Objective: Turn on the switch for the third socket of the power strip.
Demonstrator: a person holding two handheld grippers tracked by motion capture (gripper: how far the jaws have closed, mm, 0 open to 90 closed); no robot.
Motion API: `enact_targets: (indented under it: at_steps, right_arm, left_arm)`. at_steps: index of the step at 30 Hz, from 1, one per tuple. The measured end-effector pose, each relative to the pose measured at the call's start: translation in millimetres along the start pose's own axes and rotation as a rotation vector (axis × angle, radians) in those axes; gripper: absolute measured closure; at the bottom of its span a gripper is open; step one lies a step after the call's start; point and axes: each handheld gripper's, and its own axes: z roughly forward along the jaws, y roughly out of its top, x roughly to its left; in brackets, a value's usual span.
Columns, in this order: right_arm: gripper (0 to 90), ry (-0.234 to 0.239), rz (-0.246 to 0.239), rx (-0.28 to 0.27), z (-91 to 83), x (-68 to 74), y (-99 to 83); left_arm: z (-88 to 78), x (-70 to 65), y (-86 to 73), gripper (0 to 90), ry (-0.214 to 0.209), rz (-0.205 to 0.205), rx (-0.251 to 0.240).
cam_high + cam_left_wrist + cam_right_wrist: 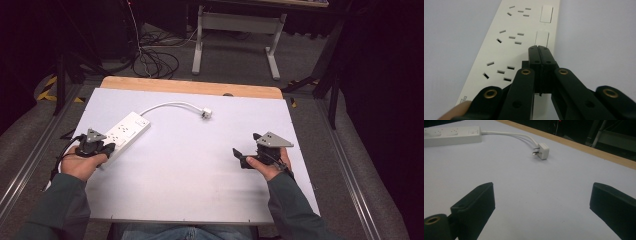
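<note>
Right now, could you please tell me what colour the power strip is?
White; the power strip shows best in the left gripper view.

The power strip (506, 47) is showing smooth white plastic with a faint sheen, and its cord (167, 105) is looking like white rubbery sheathing. The plug (542, 151), toward twelve o'clock on the table, is wearing white plastic with dull metal prongs. The table (200, 170) is presenting a matt pale sheet, with bare wood along its far edge. The left gripper (539, 49) is showing matt black plastic arms with brass-coloured rivets; the right gripper (541, 202) is showing matt black pads.
</note>
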Motion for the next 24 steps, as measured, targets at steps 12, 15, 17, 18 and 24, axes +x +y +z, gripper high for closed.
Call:
enact_targets:
  at_steps: [12,15,17,18,24]
  right_arm:
    - [6.5,-0.001,0.001,0.001,-0.6,-0.1,-0.1]
    - [6.5,0.0,0.0,0.001,-0.3,0.1,0.0]
    - [6.5,0.0,0.0,0.002,-0.3,0.3,-0.1]
    - [6.5,-0.001,0.0,0.002,-0.5,0.3,-0.2]
    - [6.5,-0.005,-0.002,0.001,-1.8,0.7,0.3]
  left_arm:
    - [2.0,-2.8,-0.6,90.0,0.003,0.018,0.01]
    - [1.9,-2.4,-0.6,90.0,0.004,0.013,0.009]
    - [2.0,-1.9,-0.7,89.9,-0.002,0.002,0.004]
    - [1.1,-1.3,-0.4,89.9,-0.003,-0.003,-0.009]
    - [-8.2,1.2,2.0,90.0,0.015,-0.034,-0.117]
